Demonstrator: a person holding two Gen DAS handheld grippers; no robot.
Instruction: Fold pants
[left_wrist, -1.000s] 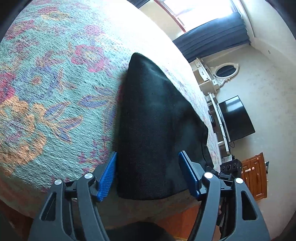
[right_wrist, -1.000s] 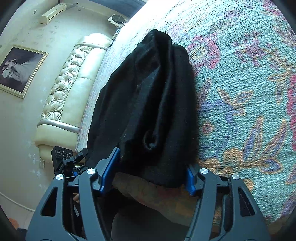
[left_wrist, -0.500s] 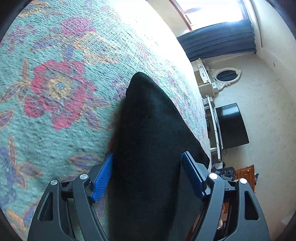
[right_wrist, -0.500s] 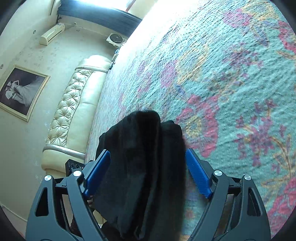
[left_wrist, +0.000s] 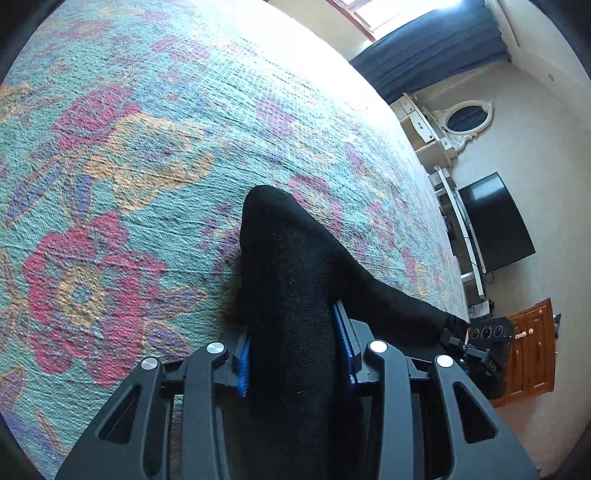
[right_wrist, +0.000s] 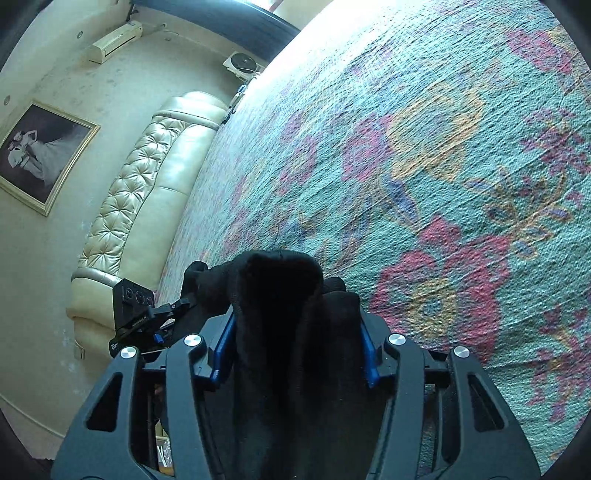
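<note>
2 claws, each clamped on black pants: left gripper pinches a fold of the pants, right gripper squeezes a thicker bunch. Pants sit over the floral bedspread, stretched between both grippers.

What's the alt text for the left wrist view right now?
The left tool is shut on a bunched fold of black pants, which rise between its blue pads over a teal floral bedspread. At right, the other tool grips the same fabric, with a dark TV, an oval mirror and a wooden cabinet behind.
</note>
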